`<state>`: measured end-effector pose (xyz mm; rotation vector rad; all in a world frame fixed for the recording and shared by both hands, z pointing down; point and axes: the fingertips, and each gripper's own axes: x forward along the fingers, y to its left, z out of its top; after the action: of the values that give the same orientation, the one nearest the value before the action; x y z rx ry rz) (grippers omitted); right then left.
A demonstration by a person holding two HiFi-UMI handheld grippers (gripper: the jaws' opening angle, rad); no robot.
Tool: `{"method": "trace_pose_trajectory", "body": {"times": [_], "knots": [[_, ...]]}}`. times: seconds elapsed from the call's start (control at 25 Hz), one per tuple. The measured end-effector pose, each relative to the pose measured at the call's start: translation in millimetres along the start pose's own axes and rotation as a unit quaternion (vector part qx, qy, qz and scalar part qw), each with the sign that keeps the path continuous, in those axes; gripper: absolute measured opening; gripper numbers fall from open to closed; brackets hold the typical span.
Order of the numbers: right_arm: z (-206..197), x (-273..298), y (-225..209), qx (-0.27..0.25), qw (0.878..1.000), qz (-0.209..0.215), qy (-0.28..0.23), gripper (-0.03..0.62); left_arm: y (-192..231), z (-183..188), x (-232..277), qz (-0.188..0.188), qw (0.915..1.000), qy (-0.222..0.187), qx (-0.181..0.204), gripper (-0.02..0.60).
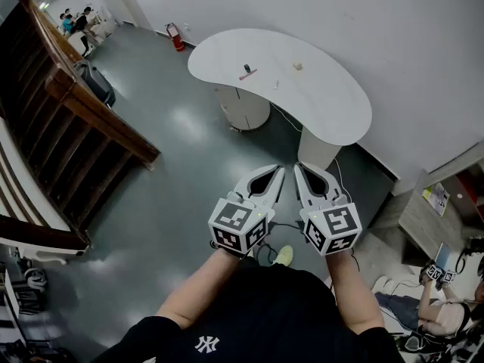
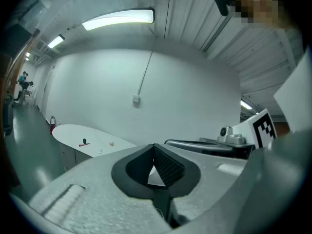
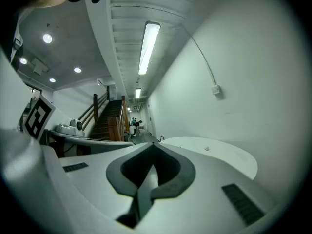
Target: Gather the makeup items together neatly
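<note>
Jaws together, empty, on left hand-held gripper (image 1: 280,171) and right hand-held gripper (image 1: 297,168)

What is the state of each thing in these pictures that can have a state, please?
Left claw: shut, nothing held.
Right claw: shut, nothing held.
Table: standing, well ahead of both claws.
Makeup items: lying apart from each other on it, not gathered.
Ceiling lamp: lit.
</note>
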<state>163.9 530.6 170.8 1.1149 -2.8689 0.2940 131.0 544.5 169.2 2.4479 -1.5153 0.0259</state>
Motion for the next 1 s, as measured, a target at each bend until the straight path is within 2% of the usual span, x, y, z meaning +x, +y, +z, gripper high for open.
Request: {"method": "trace_pose_trajectory", "body": {"times": [0.32,0.68,1.0], "knots": [[-1,-7,1,0.005,1.000,0.007,-0.003,0.014,-3,-4,-2,0.007,1.0000,0.003,0.001,0.009],[3,-10,-9,0.049,0.998,0.017,-0.022,0.015,9,-2,-3,0.031,0.9995,0.001,-0.003,0.009],[-1,8,-17,0.064,0.998,0.020,-0.014,0.015,21,-2,12,0.024,0.9997,0.006,-0.002,0.009]]}}
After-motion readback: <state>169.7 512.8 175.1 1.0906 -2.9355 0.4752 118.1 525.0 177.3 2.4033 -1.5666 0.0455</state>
